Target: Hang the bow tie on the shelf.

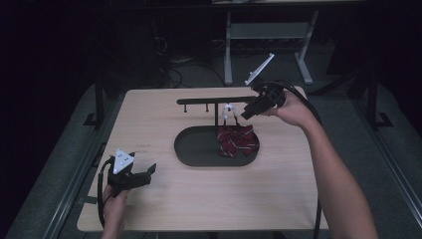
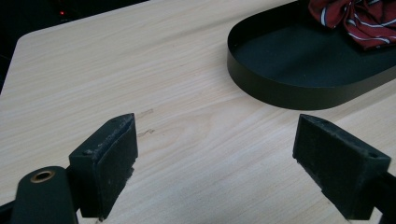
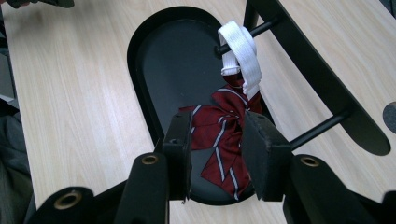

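Observation:
A dark red bow tie with pale stripes [image 1: 238, 141] [image 3: 229, 105] lies at the right end of a black oval tray [image 1: 194, 149] [image 3: 177, 60]. Its white elastic strap [image 1: 228, 112] [image 3: 240, 46] is looped over a peg of the black bar [image 1: 209, 100] [image 3: 317, 70] that stands over the tray. My right gripper [image 1: 247, 113] [image 3: 218, 123] hovers by the bar's right end, above the bow, with its jaws a little apart and nothing pinched between them. My left gripper [image 1: 148, 173] [image 2: 219, 130] rests wide open near the front left of the table, pointing toward the tray [image 2: 280, 88] and the bow tie [image 2: 359, 18].
The light wooden table [image 1: 278, 189] has bare room at the front and on both sides of the tray. Two more short pegs hang under the bar's left part [image 1: 196, 107]. Table legs and cables stand on the dark floor behind.

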The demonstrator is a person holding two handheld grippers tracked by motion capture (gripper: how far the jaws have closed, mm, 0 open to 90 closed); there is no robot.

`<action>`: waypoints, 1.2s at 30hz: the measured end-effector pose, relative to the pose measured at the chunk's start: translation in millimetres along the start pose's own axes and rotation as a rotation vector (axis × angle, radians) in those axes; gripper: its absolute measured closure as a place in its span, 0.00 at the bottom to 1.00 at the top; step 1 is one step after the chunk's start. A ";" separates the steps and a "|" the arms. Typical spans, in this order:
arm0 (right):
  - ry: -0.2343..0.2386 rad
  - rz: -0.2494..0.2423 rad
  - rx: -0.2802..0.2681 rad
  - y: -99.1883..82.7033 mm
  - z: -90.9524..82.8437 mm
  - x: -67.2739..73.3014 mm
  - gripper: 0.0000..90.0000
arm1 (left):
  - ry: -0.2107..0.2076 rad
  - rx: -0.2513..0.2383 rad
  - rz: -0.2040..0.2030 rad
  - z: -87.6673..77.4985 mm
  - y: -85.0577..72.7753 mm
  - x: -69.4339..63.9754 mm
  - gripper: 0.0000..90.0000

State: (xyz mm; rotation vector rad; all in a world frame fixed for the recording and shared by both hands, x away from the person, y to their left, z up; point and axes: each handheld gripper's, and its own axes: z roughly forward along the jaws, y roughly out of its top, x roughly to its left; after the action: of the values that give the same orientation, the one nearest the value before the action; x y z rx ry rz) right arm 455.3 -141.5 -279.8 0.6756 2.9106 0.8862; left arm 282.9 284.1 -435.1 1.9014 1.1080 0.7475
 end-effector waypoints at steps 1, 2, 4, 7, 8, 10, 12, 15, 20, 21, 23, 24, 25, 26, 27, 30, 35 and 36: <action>0.000 -0.001 0.003 -0.6 -0.3 -0.1 0.69 | 0.000 -0.001 0.000 0.0 0.0 0.0 0.15; 0.000 -0.002 0.002 -1.1 -0.8 0.4 0.69 | 0.001 0.000 -0.001 0.0 0.1 0.0 0.15; -0.001 -0.001 -0.004 -1.6 -1.5 1.2 0.69 | 0.000 -0.001 -0.001 0.0 0.0 0.1 0.15; 0.002 -0.004 -0.001 -2.3 -2.1 3.4 0.68 | 0.000 -0.002 -0.001 0.1 0.0 -0.3 0.15; 0.004 -0.005 0.000 -2.6 -2.2 3.8 0.68 | 0.000 -0.002 -0.001 0.1 0.0 -0.3 0.15; 0.005 -0.006 -0.001 -2.8 -2.3 4.2 0.68 | 0.000 -0.003 -0.002 -0.1 0.0 -0.1 0.15; 0.002 -0.011 -0.002 -3.2 -2.5 4.9 0.68 | 0.001 -0.004 -0.002 -0.2 0.0 0.1 0.15; 0.003 -0.016 -0.003 -4.8 -2.6 5.7 0.68 | 0.001 -0.003 -0.001 -0.3 0.0 0.3 0.15; 0.008 -0.014 -0.004 -7.1 -3.0 6.5 0.67 | 0.001 -0.003 0.000 -0.4 0.0 0.4 0.15; 0.011 -0.014 -0.006 -8.1 -3.5 7.1 0.67 | 0.002 -0.003 0.000 -0.4 0.0 0.3 0.15; 0.012 -0.011 -0.005 -8.8 -3.9 7.6 0.67 | 0.001 -0.002 0.000 -0.5 0.0 0.4 0.15; 0.010 -0.016 -0.006 -9.5 -4.1 7.5 0.66 | 0.002 -0.002 -0.001 -0.4 0.0 0.3 0.15; 0.011 -0.016 -0.010 -10.9 -4.9 7.8 0.66 | 0.001 -0.004 -0.001 -0.5 0.0 0.1 0.15; 0.011 -0.016 -0.010 -10.9 -4.9 7.8 0.66 | 0.001 -0.004 -0.001 -0.5 0.0 0.1 0.15; 0.010 -0.016 -0.008 -12.3 -5.9 8.1 0.66 | 0.001 -0.004 -0.001 -0.4 0.1 0.0 0.15; 0.009 -0.013 -0.013 -14.2 -6.6 8.9 0.65 | 0.001 -0.003 -0.002 -0.2 0.1 -0.3 0.15; 0.009 -0.010 -0.012 -17.6 -7.2 9.7 0.64 | 0.001 -0.003 -0.002 -0.3 0.2 -0.3 0.15; 0.009 -0.007 -0.012 -18.3 -7.7 10.2 0.64 | 0.002 -0.003 -0.002 -0.3 0.2 -0.2 0.15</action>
State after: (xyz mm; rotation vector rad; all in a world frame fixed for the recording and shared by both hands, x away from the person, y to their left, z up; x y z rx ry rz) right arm 437.6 -155.0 -282.0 0.6612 2.9112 0.9079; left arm 282.6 284.0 -434.8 1.8974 1.1086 0.7496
